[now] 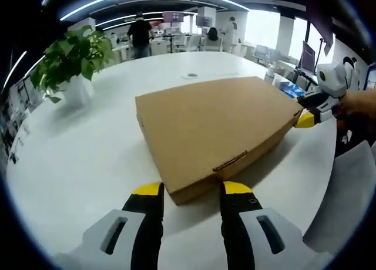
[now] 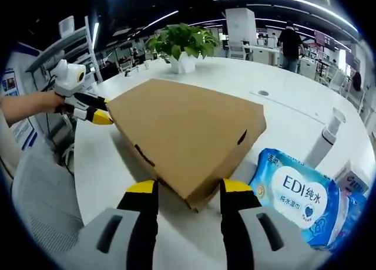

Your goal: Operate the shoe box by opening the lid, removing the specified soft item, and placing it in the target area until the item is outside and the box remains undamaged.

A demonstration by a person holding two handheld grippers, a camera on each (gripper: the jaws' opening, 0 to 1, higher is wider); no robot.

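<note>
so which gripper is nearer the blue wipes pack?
Right. The right gripper straddles the box corner beside the wipes pack; the left gripper is at the opposite corner.

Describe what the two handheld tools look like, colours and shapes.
Both match. The left tool has two black fingers with yellow tips rising from light grey housings, each with a dark oval slot. The right tool has the same build. Seen from the side in the other view, each carries a white rounded body with a yellow patch behind the fingers. A bare hand grips the right one; no sleeve is visible.
</note>
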